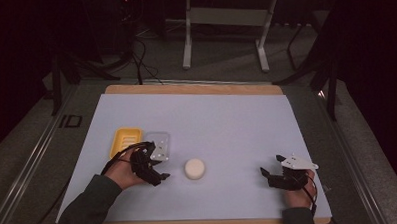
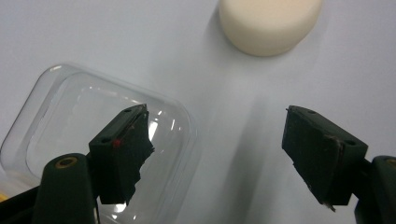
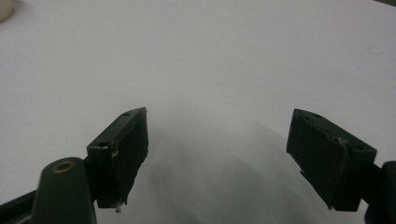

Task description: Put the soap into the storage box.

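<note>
A round cream-white soap bar (image 1: 194,168) lies on the pale sheet, just right of my left gripper (image 1: 161,164). Seen from the left gripper view, the soap bar (image 2: 271,23) sits ahead of the open left gripper (image 2: 217,140), with nothing between the jaws. The left jaw hangs over a clear plastic lid (image 2: 70,107). That lid (image 1: 160,138) rests beside a yellow tray (image 1: 126,141). My right gripper (image 1: 271,165) is at the near right, far from the soap. Its own view has the right gripper (image 3: 217,140) open over bare sheet, and the soap's edge (image 3: 3,10) at the top left corner.
The pale sheet (image 1: 227,121) covers a wooden board (image 1: 195,88) whose edge shows at the far side. Beyond the table stand a white frame (image 1: 223,21) and cables (image 1: 142,59) on the floor. Open sheet lies between the two grippers and toward the back.
</note>
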A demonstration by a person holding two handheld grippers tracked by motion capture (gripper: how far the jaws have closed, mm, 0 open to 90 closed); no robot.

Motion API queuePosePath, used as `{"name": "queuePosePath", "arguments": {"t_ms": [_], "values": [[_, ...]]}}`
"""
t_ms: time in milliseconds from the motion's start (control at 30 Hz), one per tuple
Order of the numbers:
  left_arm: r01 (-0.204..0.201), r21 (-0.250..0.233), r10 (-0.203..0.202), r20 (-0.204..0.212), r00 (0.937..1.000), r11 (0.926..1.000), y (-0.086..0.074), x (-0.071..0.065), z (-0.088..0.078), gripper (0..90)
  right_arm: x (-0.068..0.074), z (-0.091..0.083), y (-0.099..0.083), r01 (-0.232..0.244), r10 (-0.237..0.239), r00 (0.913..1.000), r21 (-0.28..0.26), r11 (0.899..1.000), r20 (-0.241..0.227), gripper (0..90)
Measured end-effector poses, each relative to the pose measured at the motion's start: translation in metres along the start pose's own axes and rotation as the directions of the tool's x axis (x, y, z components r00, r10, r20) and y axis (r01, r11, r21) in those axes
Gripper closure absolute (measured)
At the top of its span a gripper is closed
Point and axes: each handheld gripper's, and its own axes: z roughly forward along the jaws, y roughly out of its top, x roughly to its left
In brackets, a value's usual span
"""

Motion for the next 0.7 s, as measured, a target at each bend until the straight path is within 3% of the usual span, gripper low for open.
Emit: {"name": "queuePosePath", "arguments": {"t_ms": [700], "values": [[-0.033, 0.005, 0.033, 0.022, 0.9992, 0.9994, 0.023, 0.000, 0.011, 21.2, 0.000, 0.000, 0.000, 0.000, 0.000, 1.0000, 0.000, 1.000, -0.001, 20.6]]}}
